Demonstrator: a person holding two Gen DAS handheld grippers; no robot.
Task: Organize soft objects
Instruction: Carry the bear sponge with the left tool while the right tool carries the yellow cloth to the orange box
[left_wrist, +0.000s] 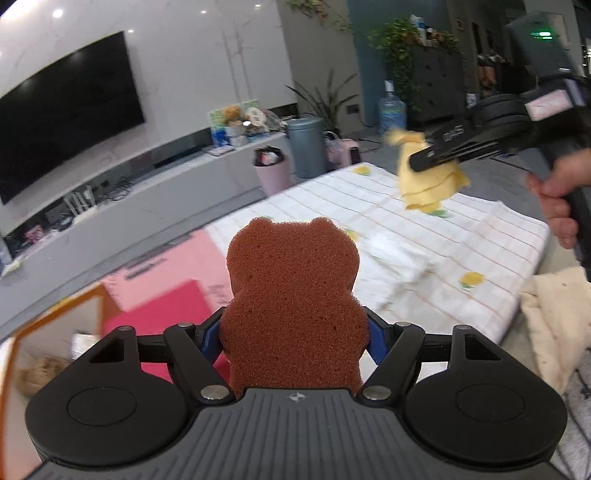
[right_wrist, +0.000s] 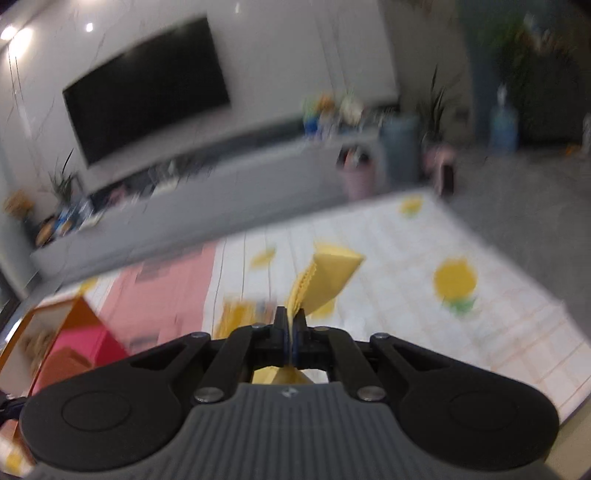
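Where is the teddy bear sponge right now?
The bear sponge sits low in the middle of the left wrist view, gripped by the left gripper, above the pink box.

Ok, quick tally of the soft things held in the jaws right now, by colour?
Brown: 1, the bear-shaped sponge in the left gripper.
Yellow: 1, the cloth in the right gripper.
Total: 2

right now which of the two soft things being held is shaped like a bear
The brown sponge in the left gripper: it has two rounded ears. The yellow cloth pinched in the right gripper is just a limp rag.
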